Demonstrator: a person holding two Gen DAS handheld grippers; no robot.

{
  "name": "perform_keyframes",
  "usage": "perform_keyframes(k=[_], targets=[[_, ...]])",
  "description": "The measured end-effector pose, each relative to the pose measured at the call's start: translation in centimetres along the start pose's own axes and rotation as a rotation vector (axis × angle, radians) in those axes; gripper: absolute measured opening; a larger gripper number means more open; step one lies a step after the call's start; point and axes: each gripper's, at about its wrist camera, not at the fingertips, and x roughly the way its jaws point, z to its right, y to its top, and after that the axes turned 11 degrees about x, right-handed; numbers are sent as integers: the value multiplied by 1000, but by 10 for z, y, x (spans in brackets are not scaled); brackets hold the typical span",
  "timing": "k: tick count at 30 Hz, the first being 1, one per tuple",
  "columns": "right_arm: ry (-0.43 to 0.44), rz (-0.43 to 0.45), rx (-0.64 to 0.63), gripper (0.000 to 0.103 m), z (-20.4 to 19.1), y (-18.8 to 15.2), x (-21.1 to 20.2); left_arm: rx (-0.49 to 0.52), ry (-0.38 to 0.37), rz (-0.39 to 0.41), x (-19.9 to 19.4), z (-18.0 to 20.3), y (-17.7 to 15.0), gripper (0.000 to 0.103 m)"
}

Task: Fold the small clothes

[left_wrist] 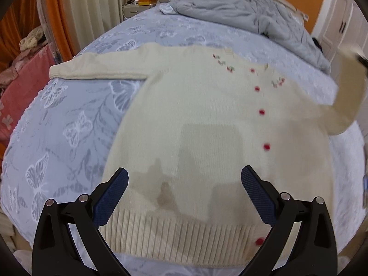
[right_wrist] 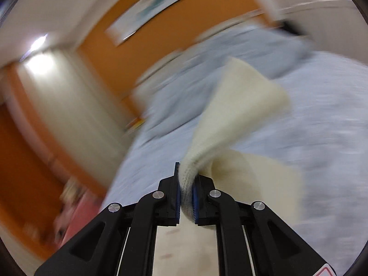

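Right now the big bed (left_wrist: 69,115) with its blue butterfly sheet holds everything. A grey quilt (left_wrist: 241,11) is heaped at the far end. The cream sweater (left_wrist: 195,126) lies flat in the middle, front side up, with red buttons (left_wrist: 266,146) in a row. One sleeve (left_wrist: 96,69) is stretched out flat to the side. The other sleeve (right_wrist: 241,105) is up in the air, pinched tight in the right gripper (right_wrist: 186,191), whose jaws are squeezed together on the knit.

The left gripper (left_wrist: 184,195) hangs over the ribbed bottom edge with its jaws wide apart, holding nothing.

What could go wrong? The right-side view is very blurry, so that gripper looks to be moving fast. A fast pull could drag the whole sweater crooked, because nothing pins the body down. The soft knit could also slip out, or the sleeve could land bunched up and make a lumpy fold.
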Motion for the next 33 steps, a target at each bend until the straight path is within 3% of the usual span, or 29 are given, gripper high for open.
perform_keyframes(k=[2,4,6,7,10,12,15,17,19,21,22,23,24,26,30,32,33], targets=[[44,-131,-69,15,-36,-36,57,-28,-12,19,-1,-7,13,96],[-8,-281,-143,19,-54,-85,119,-50,-30,32,-1,-11,28,97],[-63,-343,-188,19,-53,-114,142,-70,-67,49,1,-16,45,98],[-72,-344,-197,22,-48,-122,139,-84,-93,52,5,-19,55,98],[-105,-310,-152,51,-19,-124,112,-137,-186,50,31,-27,83,98],[-173,-250,-98,54,12,-119,80,-168,-215,25,57,-29,97,98],[-257,-211,40,56,67,-110,41,-262,-275,-93,117,-26,117,98],[-268,-205,149,56,99,-108,27,-325,-314,-127,141,-25,119,96],[-271,-212,254,56,129,-108,25,-352,-291,-160,162,-17,122,78],[-254,-218,312,56,146,-110,35,-334,-286,-193,173,-8,125,31],[-259,-211,327,50,150,-107,41,-307,-277,-200,176,-1,130,24],[-266,-201,338,36,152,-106,44,-289,-272,-194,175,1,134,10],[-264,-189,356,10,157,-102,51,-265,-263,-175,171,5,141,10],[-223,-136,361,9,152,-93,50,-208,-255,-78,150,10,160,9],[-85,58,234,9,95,-73,14,-135,-277,173,92,10,196,9],[-94,75,215,9,96,-78,15,-118,-271,221,86,4,198,10],[-151,24,205,9,105,-86,30,-94,-234,185,101,3,192,10]])
